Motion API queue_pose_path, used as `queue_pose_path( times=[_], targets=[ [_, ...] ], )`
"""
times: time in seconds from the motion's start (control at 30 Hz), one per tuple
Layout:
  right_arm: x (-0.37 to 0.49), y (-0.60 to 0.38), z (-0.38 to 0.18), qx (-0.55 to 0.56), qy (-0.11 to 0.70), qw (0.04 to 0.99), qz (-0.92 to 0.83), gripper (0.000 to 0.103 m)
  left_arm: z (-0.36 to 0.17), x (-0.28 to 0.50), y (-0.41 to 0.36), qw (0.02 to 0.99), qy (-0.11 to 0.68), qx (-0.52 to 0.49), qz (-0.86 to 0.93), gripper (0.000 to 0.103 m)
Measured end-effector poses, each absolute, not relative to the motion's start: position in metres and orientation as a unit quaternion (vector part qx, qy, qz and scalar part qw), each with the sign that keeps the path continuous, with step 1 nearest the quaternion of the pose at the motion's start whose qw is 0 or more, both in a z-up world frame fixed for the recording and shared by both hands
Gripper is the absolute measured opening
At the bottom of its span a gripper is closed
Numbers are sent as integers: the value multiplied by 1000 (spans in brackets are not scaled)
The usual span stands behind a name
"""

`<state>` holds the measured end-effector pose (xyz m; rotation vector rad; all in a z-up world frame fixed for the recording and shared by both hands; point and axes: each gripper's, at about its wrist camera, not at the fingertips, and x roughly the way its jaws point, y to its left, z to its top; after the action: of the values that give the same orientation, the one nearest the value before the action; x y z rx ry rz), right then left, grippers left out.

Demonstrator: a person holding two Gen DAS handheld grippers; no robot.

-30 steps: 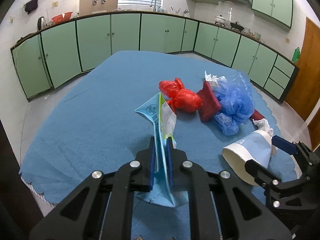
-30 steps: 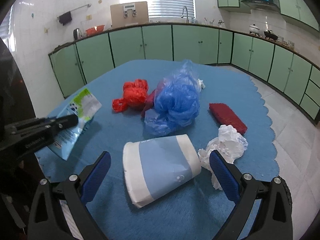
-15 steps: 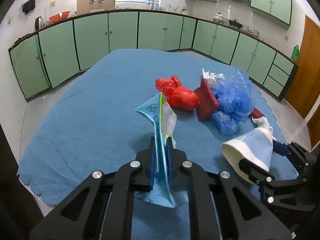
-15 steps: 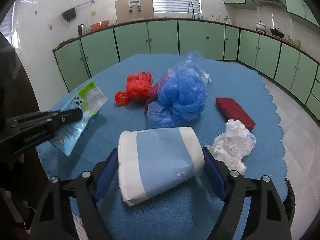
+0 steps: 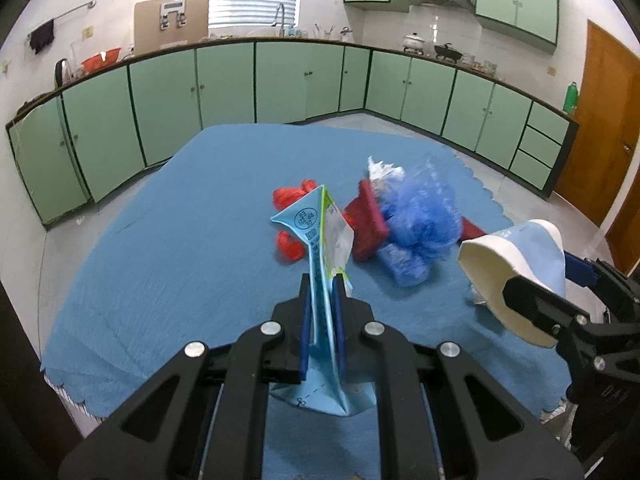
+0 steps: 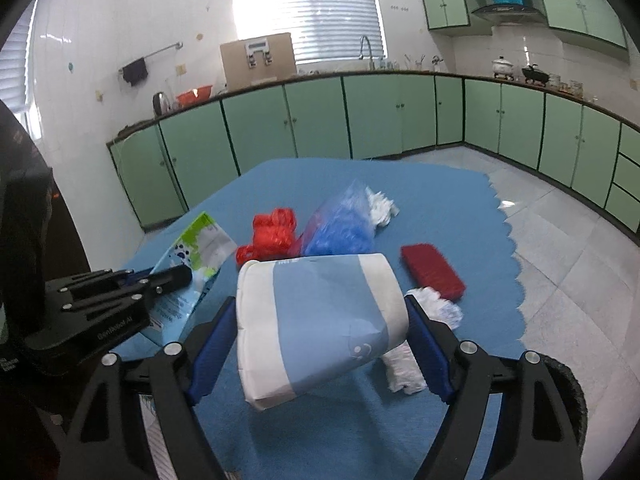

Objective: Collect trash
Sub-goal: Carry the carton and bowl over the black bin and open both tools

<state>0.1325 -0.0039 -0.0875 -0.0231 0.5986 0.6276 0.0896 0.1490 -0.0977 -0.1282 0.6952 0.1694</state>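
Right wrist view: the right hand-held gripper (image 6: pixel 320 320) pinches a blue-and-white paper cup (image 6: pixel 316 320) on its side, lifted off the blue table (image 6: pixel 440 208). The left hand-held gripper (image 5: pixel 320 304) is pressed together on a flattened light-blue carton (image 5: pixel 316 240); plastic bags remain on the table.

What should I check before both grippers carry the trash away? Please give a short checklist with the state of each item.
1. Left gripper shut on the flat pouch: ok.
2. Right gripper clamped on the paper cup, one pad on each side: ok.
3. Cup lifted off the blue cloth: ok.
4. Cup not squashed by the grip: not ok, its wall looks dented.
5. A bin to drop the trash in: cannot tell, none in view.
6. Table cleared: not ok; red bag, blue bag and tissue remain.
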Motion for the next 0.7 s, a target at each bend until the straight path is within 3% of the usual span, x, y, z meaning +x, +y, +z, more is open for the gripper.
queue_pose_path(
  times=[0.7],
  targets=[
    [134,-125,-50,41,251,948,190,80,-71,125,31,950,309,-24,-49,9]
  ],
)
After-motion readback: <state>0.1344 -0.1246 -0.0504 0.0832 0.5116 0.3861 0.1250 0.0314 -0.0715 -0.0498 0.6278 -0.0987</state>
